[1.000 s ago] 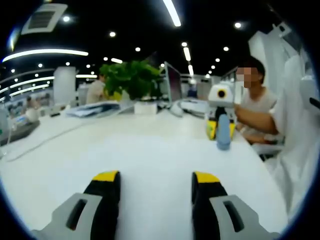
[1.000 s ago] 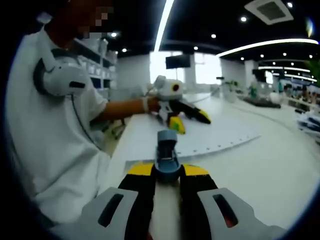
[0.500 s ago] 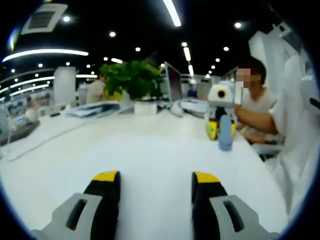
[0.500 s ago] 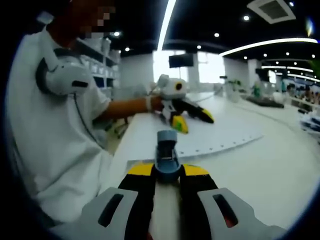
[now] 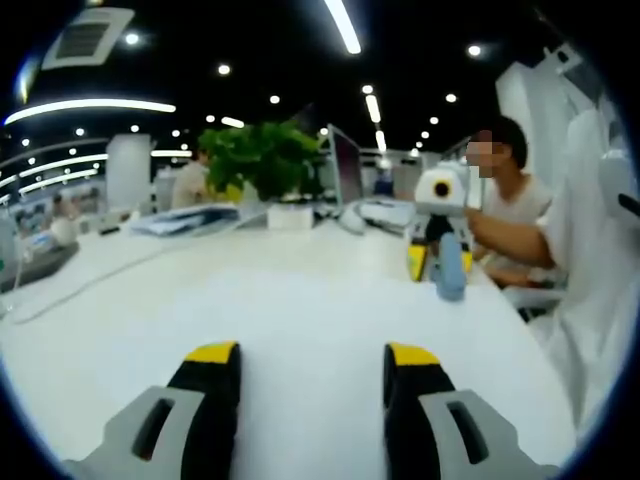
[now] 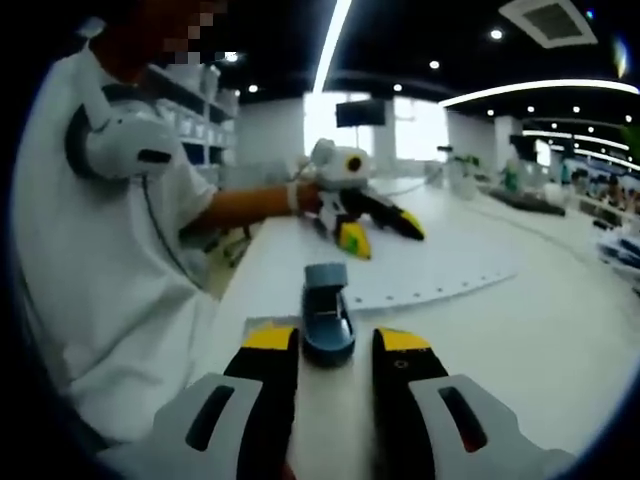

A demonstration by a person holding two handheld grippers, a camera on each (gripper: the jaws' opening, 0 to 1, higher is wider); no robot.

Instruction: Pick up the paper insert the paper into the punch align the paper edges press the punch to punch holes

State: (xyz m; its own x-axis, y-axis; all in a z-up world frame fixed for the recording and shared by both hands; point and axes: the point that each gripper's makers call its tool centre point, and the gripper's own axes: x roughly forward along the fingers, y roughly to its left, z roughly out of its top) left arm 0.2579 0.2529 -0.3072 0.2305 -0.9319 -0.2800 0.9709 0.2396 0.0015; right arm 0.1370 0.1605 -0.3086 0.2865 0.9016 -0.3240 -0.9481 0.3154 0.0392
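In the right gripper view the right gripper, black-and-grey with yellow tips, was released, its jaws spread a little wider than the small blue-grey hole punch that sat upright on the white tabletop between and just ahead of the tips; whether the tips touched the punch could not be told. A large white paper sheet with a row of small punched holes along its near edge lay flat on the table beyond the punch, apart from it. The left gripper rested over the far part of that sheet, held by the person's hand, its yellow-tipped jaws apart, nothing visible between them. The person's white shirt took up the left side, with a white-and-grey device hanging at the chest. In the left gripper view the left gripper was released, jaws wide apart over bare white table, gripping nothing. The right gripper stood at the right of that view with the punch in front of it. Farther back sat a green potted plant, a monitor and stacked papers.
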